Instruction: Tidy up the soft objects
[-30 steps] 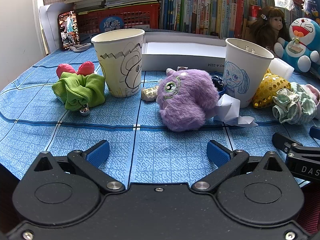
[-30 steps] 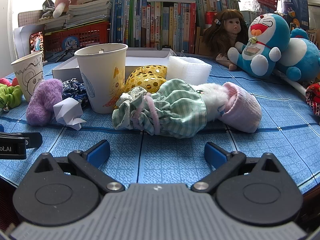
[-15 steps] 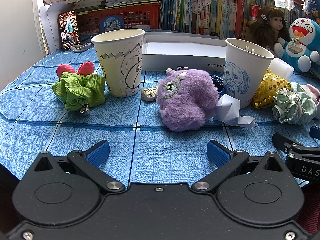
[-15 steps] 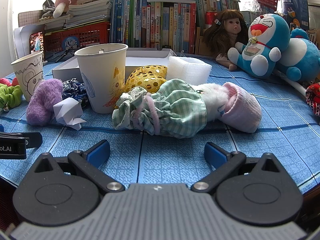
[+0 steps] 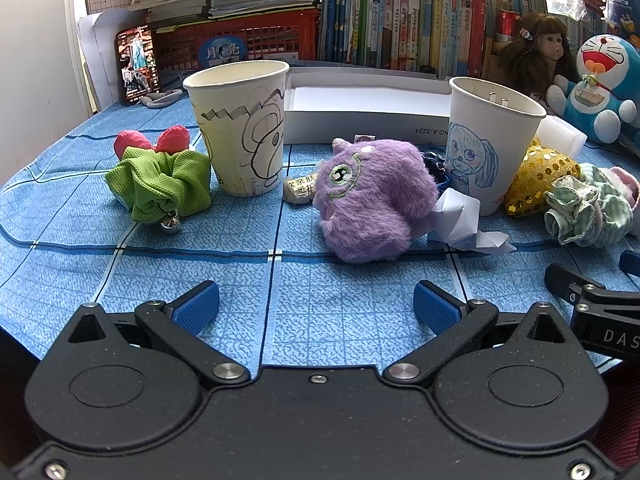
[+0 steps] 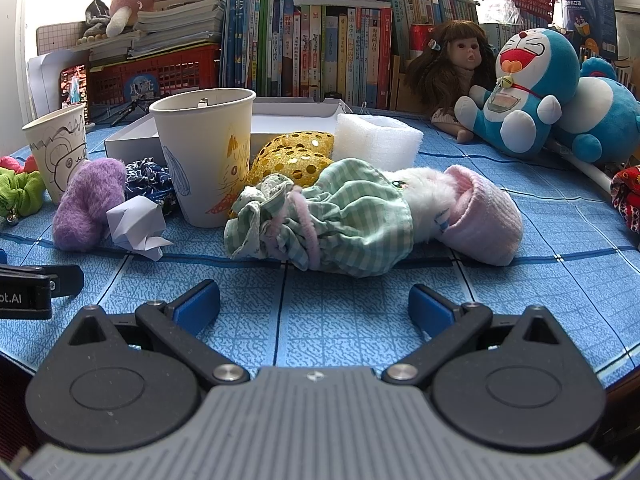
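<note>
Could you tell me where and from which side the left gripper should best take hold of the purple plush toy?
Probably across the rounded body of the purple plush toy, coming straight from the front, where the open left gripper already faces it. Its near side is bare cloth; the crumpled white paper touches its right side and the dog-drawing cup stands behind.

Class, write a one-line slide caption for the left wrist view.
Open left gripper faces a purple plush monster lying between two doodled paper cups on a blue tablecloth.
</note>
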